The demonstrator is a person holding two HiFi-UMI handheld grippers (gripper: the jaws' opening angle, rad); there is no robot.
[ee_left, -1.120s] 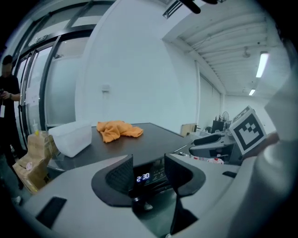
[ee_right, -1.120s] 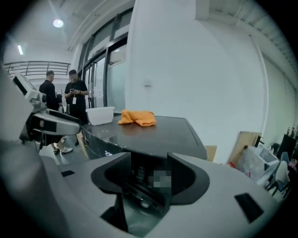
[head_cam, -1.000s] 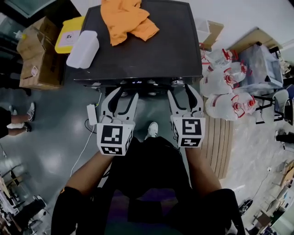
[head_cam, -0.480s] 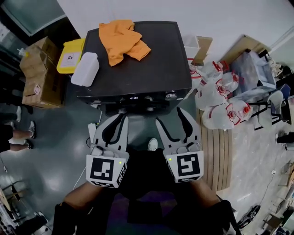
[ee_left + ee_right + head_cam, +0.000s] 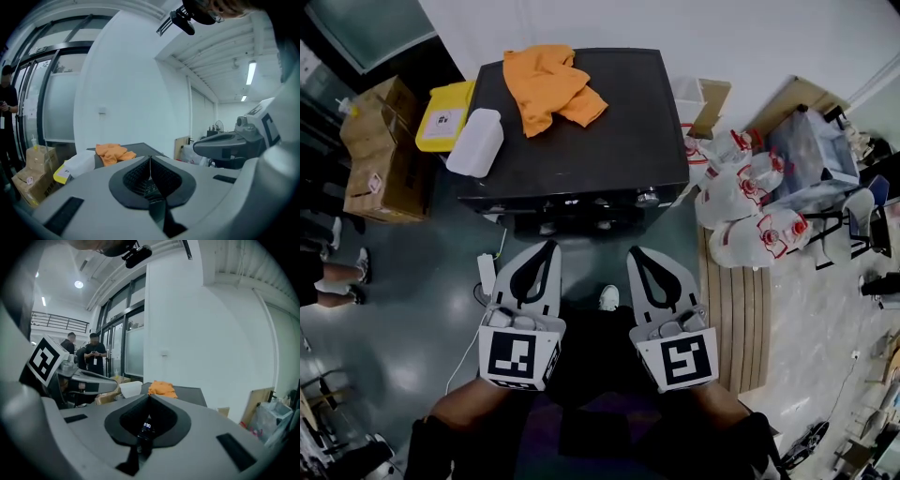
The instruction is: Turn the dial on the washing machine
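Note:
The black washing machine [image 5: 619,131] stands ahead of me, its control panel along the front edge with the silver dial [image 5: 649,197] near the right end. Both grippers hover a short way in front of the panel, touching nothing. My left gripper [image 5: 549,246] has just been closing and is shut with nothing between its jaws; its tips [image 5: 150,158] meet in the left gripper view. My right gripper [image 5: 633,253] has also just closed, empty, below and slightly left of the dial. Below its joined tips [image 5: 150,397] the panel's lit display [image 5: 146,425] shows.
On the machine's top lie an orange cloth [image 5: 548,84] and a white container [image 5: 475,142]. A yellow box [image 5: 445,117] and cardboard boxes [image 5: 380,141] stand left. Plastic jugs [image 5: 750,202] and a wooden pallet [image 5: 750,291] are right. People [image 5: 95,359] stand beyond on the left.
Both grippers have drawn back from the machine's front panel toward my body, and their jaws, open a second ago, have closed on nothing.

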